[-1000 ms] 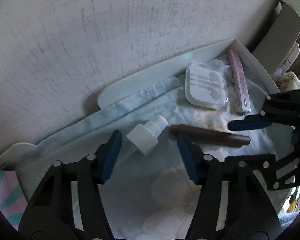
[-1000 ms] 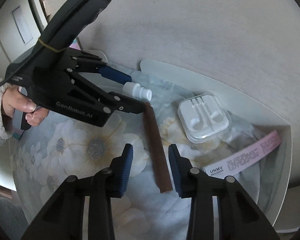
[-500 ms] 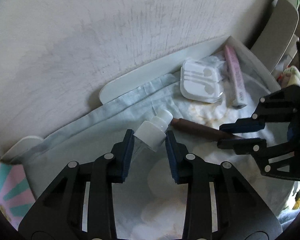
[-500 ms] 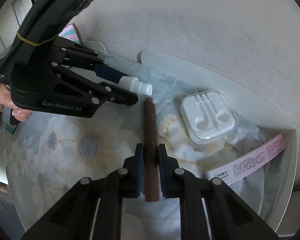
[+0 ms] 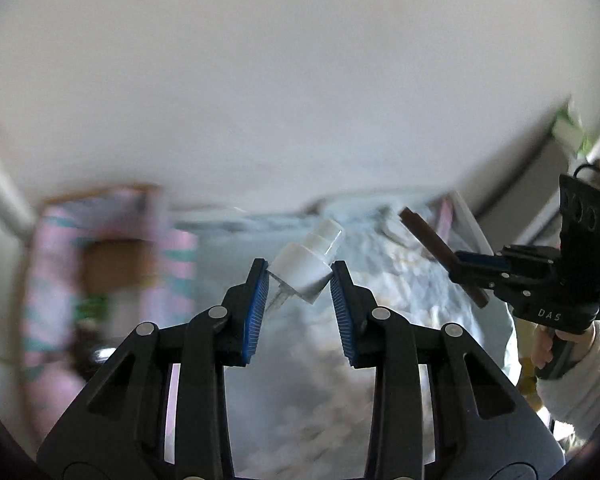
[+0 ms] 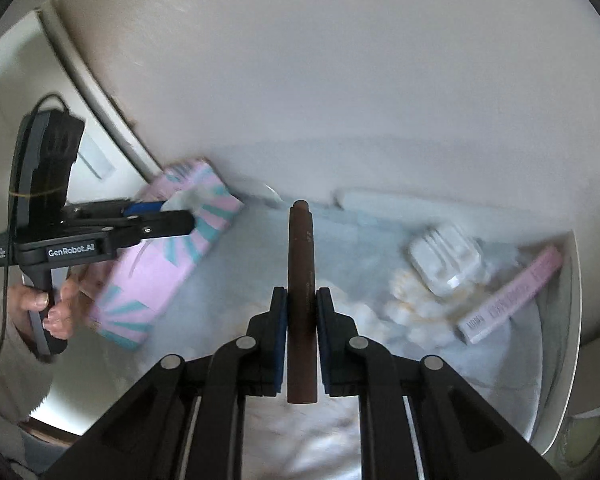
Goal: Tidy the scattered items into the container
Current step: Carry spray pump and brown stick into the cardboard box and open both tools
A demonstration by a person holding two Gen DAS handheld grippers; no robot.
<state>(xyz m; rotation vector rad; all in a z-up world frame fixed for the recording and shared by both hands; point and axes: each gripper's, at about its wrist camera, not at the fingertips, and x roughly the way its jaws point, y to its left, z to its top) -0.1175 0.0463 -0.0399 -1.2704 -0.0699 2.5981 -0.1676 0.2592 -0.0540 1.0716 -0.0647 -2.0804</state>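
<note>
Our left gripper [image 5: 299, 280] clenches a white spray bottle [image 5: 306, 258], cap pointing up and away. Our right gripper [image 6: 301, 312] grips a brown stick [image 6: 300, 280] mid-length, its long axis pointing straight away. Both are lifted above the floral cloth [image 6: 360, 264]. The pink container [image 6: 168, 256] lies far left, nearer our left gripper.

white table [image 6: 556, 420], floral cloth [image 6: 240, 264], earphone case [image 6: 446, 264], pink box [image 6: 512, 296]

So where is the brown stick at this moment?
The brown stick is clamped in the right gripper, lifted above the floral cloth; in the right wrist view the white earphone case lies to its right.
</note>
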